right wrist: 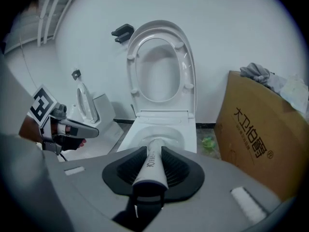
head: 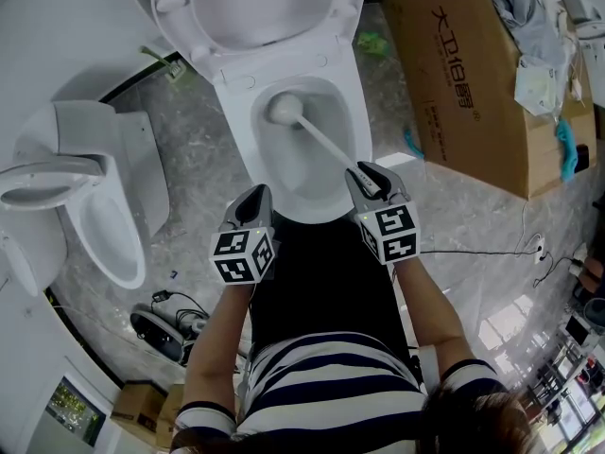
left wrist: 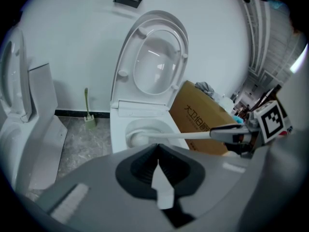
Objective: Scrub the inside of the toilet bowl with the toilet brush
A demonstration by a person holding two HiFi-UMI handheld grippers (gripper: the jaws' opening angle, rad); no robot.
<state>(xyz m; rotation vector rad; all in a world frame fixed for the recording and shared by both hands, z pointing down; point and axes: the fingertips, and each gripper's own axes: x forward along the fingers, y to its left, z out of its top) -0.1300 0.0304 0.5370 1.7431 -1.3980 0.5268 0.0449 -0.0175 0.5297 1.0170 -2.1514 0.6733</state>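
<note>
Right gripper (right wrist: 153, 153) clamps brush (head: 326, 140) handle, head low in bowl (head: 317, 183), probably touching; left gripper (left wrist: 158, 148) pressed together, empty; box (head: 463, 74) crowds right.

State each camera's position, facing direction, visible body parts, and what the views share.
Head view: on the person's head, facing steeply down at the toilet bowl; shows forearms, striped shirt, left gripper, right gripper.
Left gripper view: on the left gripper, facing the raised seat over its shut, empty jaws; right gripper at right.
Right gripper view: on the right gripper, looking along the toilet brush clamped in its jaws; left gripper at left.
Shared: all see the brush reaching into the bowl.
</note>
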